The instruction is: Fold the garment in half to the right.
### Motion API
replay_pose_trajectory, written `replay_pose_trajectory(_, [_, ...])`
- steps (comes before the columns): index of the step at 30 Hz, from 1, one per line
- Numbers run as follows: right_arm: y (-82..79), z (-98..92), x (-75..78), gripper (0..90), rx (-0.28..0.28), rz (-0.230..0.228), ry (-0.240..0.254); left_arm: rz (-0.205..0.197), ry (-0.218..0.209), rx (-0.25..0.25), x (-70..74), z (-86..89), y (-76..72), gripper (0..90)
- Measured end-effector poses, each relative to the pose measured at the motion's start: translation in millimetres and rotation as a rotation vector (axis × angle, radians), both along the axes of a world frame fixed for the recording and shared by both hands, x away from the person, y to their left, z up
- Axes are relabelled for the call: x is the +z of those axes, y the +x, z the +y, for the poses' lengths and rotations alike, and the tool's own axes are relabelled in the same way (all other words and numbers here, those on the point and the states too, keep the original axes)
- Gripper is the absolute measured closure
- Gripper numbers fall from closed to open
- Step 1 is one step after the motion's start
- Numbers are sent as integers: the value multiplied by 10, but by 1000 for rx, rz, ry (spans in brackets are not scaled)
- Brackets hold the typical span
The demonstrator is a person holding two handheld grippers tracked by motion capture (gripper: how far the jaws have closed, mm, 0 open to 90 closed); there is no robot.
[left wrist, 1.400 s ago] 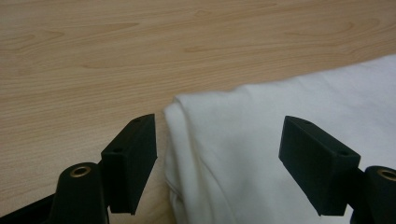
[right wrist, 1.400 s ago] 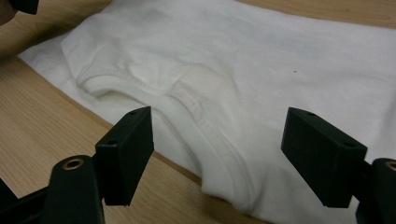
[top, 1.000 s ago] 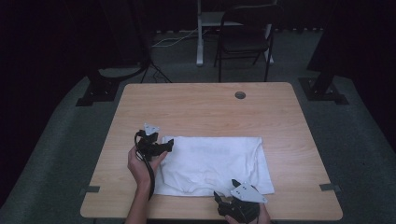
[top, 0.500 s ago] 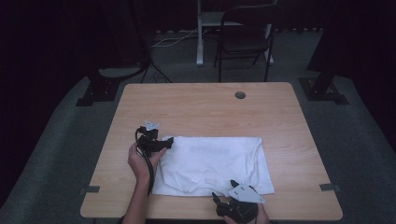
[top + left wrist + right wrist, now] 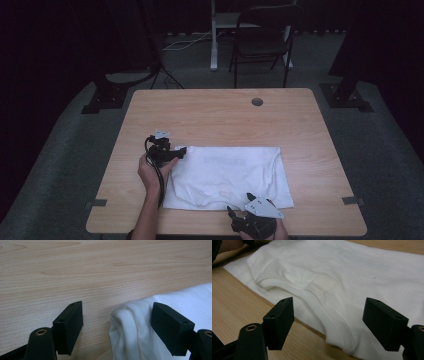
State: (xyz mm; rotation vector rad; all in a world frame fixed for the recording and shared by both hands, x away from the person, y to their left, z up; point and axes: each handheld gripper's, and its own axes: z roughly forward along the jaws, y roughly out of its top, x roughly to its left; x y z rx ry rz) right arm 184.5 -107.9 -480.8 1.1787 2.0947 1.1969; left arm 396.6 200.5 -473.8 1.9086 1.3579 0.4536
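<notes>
A white T-shirt [image 5: 227, 175] lies folded flat on the near half of the wooden table [image 5: 220, 120]. My left gripper [image 5: 179, 151] is at the shirt's far left corner, open, with a bunched fold of the white cloth [image 5: 130, 325] between its jaws, which stand wide apart. My right gripper [image 5: 239, 206] hovers at the shirt's near edge, close to the table's front edge. It is open over the collar seam [image 5: 324, 302], with its jaws on either side and not closed on the fabric.
A round cable hole [image 5: 257, 102] sits in the far right part of the tabletop. A dark folding chair [image 5: 262, 45] and a white post [image 5: 214, 35] stand behind the table. Black stand feet [image 5: 107, 97] rest on the floor at the far left and far right.
My left gripper has shifted slightly toward the shirt's far left corner. My right gripper has edged forward at the near hem. The shirt lies as before.
</notes>
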Motion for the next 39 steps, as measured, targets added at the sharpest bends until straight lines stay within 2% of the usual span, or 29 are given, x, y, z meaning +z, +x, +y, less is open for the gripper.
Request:
replay_pose_trajectory(2, [2, 7, -1, 244, 2, -1, -1, -2, -10, -14, 0, 1, -8, 297])
replay_pose_trajectory(4, [2, 15, -2, 244, 3, -3, -2, -2, -21, -29, 2, -9, -21, 403])
replay_pose_trajectory(6, [1, 22, -2, 244, 4, -2, -4, 16, -41, -46, 10, -23, -28, 521])
replay_pose_trajectory(7, [0, 25, -2, 244, 5, -2, -5, 16, -37, -46, 13, -32, -33, 557])
replay_pose_trajectory(11, [-8, 26, 2, 244, 4, -4, -6, 18, -47, -45, 41, -52, -72, 660])
replay_pose_trajectory(14, [-4, 18, -4, 243, -1, -5, -2, 10, -30, -45, 101, -90, -119, 711])
replay_pose_trajectory(19, [-7, 31, -14, 243, -6, -4, 4, -5, 11, -23, 148, -158, -176, 730])
replay_pose_trajectory(27, [11, 60, -45, 239, 3, 5, 21, -35, 23, -32, 224, -196, -265, 733])
replay_pose_trajectory(36, [15, 121, -36, 239, 7, 2, 26, -21, 19, -35, 232, -173, -306, 732])
replay_pose_trajectory(39, [18, 138, -27, 239, 42, 26, 81, -26, 25, -36, 236, -184, -337, 732])
